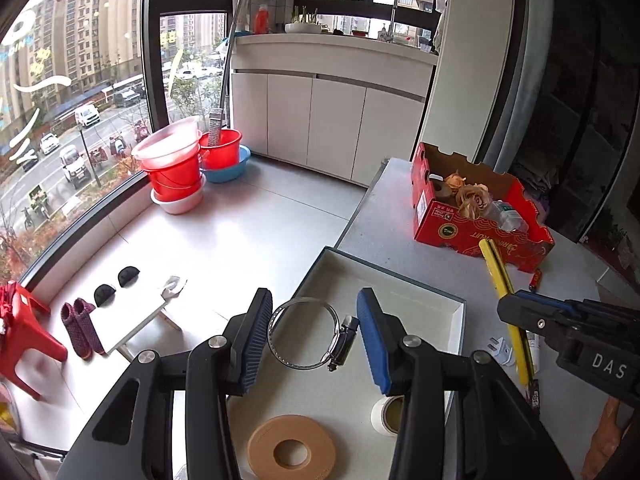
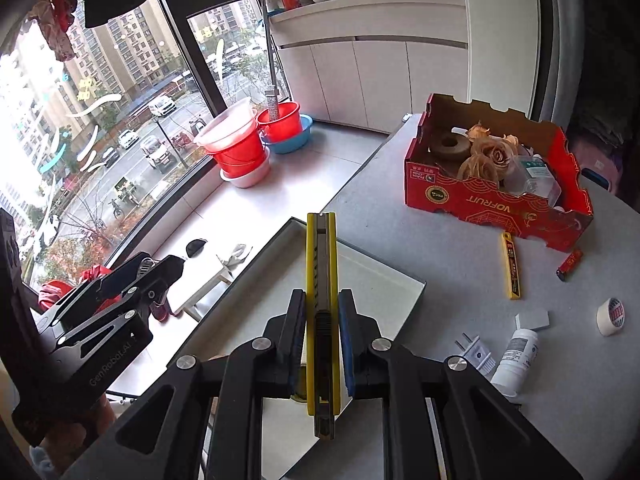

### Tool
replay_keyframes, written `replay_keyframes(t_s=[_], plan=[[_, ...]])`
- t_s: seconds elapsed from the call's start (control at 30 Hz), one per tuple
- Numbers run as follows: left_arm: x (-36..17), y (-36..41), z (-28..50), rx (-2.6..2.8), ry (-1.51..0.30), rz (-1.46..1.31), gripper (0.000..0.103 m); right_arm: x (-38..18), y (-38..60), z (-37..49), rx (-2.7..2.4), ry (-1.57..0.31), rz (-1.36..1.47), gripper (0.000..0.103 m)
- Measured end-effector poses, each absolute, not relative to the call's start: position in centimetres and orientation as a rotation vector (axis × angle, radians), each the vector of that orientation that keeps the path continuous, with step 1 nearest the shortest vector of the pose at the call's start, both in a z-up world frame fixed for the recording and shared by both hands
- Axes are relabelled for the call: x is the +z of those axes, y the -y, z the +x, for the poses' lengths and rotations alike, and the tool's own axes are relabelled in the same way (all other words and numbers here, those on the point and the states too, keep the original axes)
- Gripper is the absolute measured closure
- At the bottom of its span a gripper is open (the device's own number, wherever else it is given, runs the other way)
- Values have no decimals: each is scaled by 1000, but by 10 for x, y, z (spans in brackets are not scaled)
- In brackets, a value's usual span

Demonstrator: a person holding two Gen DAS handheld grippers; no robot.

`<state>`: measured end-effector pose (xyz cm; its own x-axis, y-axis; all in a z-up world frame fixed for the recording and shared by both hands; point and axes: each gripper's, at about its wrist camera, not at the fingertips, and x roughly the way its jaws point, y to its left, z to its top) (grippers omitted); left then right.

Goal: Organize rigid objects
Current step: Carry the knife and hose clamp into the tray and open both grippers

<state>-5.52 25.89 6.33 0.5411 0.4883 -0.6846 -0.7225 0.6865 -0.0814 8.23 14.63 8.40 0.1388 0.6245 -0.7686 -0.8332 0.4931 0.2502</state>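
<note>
Right gripper (image 2: 320, 312) jaws clamp a yellow utility knife (image 2: 321, 280), seemingly over a white tray (image 2: 384, 280)

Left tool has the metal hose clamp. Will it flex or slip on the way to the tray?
The hose clamp is a thin steel band, so it probably springs under squeeze. Its smooth metal may slide on the pads; the screw housing likely makes it hang lopsided.
</note>
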Motion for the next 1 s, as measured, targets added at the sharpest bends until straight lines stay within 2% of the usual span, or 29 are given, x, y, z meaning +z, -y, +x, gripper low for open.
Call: replay_keyframes(t_s=[0.3, 0.47, 0.63, 1.0], plan=[[9, -264, -25, 747, -805, -367, 56, 37, -172, 86, 1046, -1046, -304, 86], [-17, -268, -13, 737, -871, -382, 56, 23, -183, 81, 1012, -979, -433, 86], [-28, -270, -7, 738, -905, -379, 56, 8, -185, 94, 1009, -1051, -386, 86], [-41, -277, -1, 735, -943, -392, 56, -6, -191, 95, 1015, -1079, -390, 86]])
